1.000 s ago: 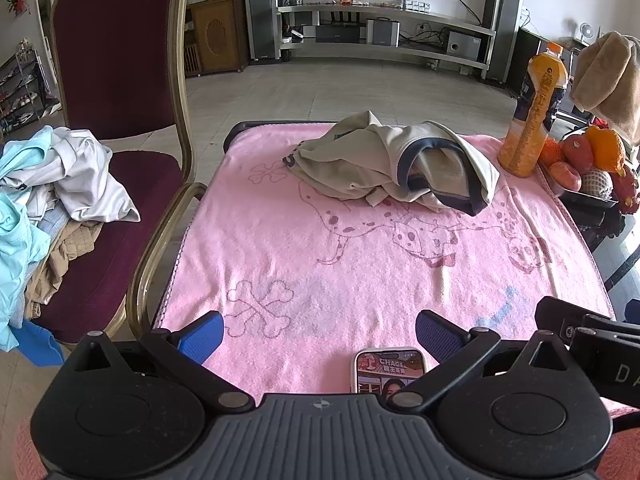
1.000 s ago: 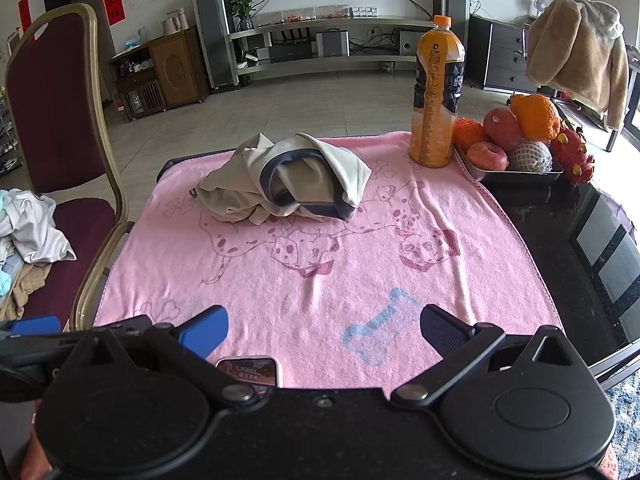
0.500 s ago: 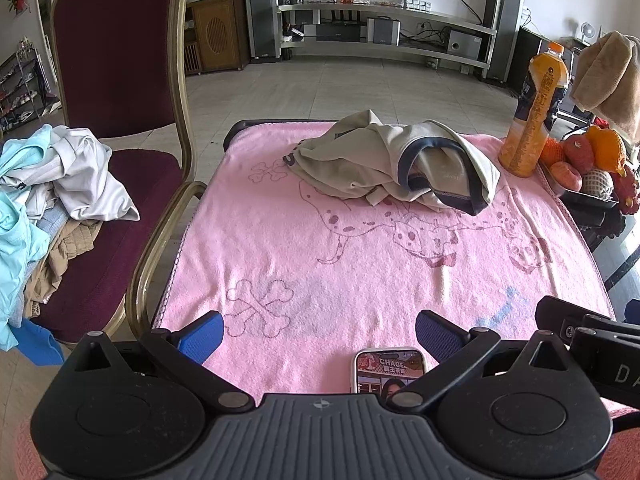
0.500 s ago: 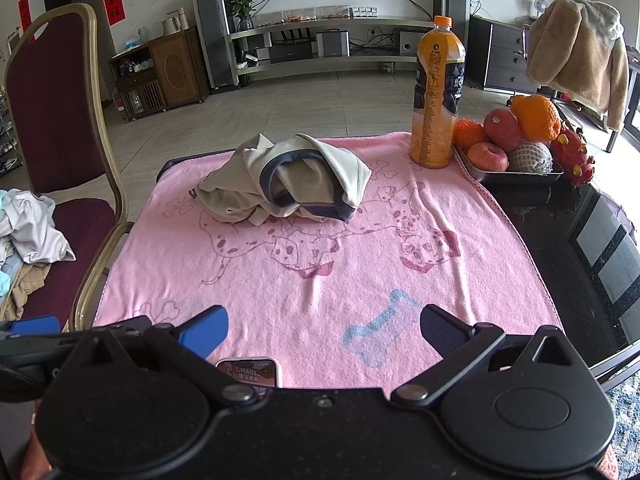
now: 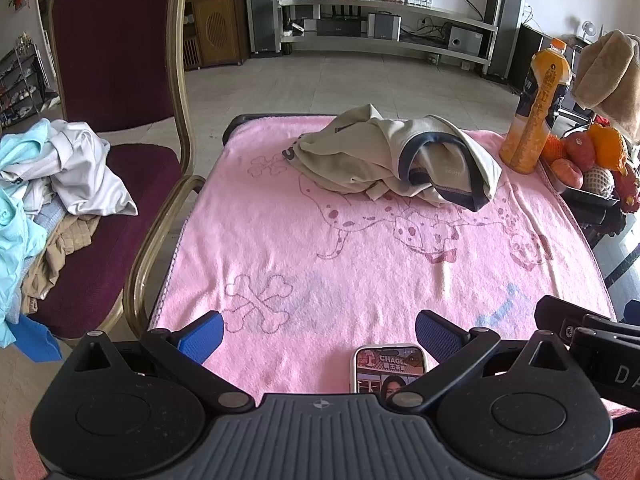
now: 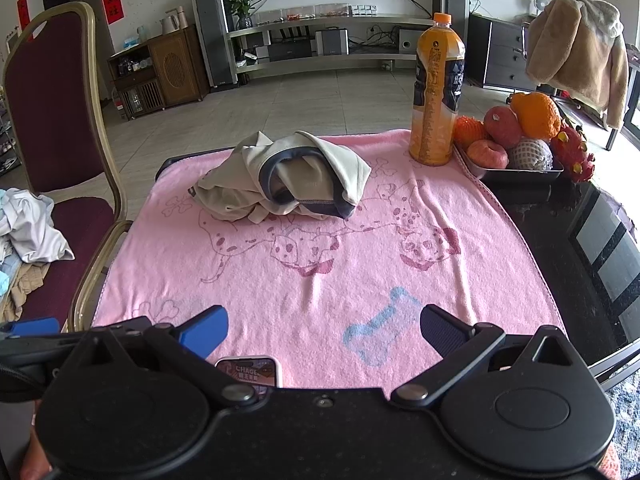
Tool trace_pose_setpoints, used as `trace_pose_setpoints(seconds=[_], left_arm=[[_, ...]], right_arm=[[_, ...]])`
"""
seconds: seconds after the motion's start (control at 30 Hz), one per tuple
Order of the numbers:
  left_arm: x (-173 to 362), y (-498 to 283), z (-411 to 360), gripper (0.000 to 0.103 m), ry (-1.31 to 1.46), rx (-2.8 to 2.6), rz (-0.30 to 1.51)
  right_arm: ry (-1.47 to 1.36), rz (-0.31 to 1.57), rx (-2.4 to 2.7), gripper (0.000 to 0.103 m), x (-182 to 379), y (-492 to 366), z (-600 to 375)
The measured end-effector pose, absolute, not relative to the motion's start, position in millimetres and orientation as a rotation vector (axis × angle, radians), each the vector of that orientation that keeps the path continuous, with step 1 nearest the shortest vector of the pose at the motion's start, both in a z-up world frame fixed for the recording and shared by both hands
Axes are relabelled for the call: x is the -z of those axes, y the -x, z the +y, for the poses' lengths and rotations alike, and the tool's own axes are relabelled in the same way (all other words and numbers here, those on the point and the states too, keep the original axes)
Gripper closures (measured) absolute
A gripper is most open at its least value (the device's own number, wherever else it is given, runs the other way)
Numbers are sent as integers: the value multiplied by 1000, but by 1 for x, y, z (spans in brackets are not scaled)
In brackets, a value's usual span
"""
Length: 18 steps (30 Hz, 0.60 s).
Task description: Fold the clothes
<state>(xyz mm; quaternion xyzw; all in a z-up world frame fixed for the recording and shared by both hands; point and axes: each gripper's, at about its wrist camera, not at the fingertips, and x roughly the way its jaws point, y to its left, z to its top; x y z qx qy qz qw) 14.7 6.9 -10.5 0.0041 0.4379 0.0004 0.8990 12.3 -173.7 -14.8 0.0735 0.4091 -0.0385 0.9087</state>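
A: Left wrist view first. What's there?
B: left gripper (image 5: 319,332) has its jaws spread wide, nothing between them, low over the near edge of the pink towel (image 5: 360,264). A phone (image 5: 387,372) lies screen-up on the towel, between the fingers and nearer the right one.
A: Garment?
B: beige shirt (image 5: 394,164) with dark trim, crumpled in a heap at the far end of the towel, well apart from the gripper. Juice bottle (image 5: 534,108) stands upright to its right, fruit tray (image 5: 588,196) beside that.
A: Anything else?
B: pile of clothes (image 5: 52,184) on the seat of the maroon chair (image 5: 116,52), left of the table.
A: Right wrist view?
B: right gripper (image 6: 323,332) likewise spread, empty, at the near edge of the towel (image 6: 320,280). Phone (image 6: 249,370) sits just by its left finger. Shirt (image 6: 288,178) bunched at the far side, left of centre, not touched. Bottle (image 6: 438,92) upright at the far right corner, touching or just beside the tray (image 6: 516,174). Tan coat (image 6: 576,44) hangs behind it.
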Motion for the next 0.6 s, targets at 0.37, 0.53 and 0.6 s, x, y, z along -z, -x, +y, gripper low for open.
trace_pose_setpoints(seconds=[0.37, 0.53, 0.6], left_arm=[[19, -59, 39, 1, 48, 0, 927], [28, -89, 50, 2, 53, -41, 949], [38, -103, 56, 8, 82, -54, 981]], right_arm=[[-197, 745, 121, 0, 17, -45, -204], [-285, 725, 68, 0, 20, -88, -232], [-314, 735, 77, 0, 27, -110, -242]])
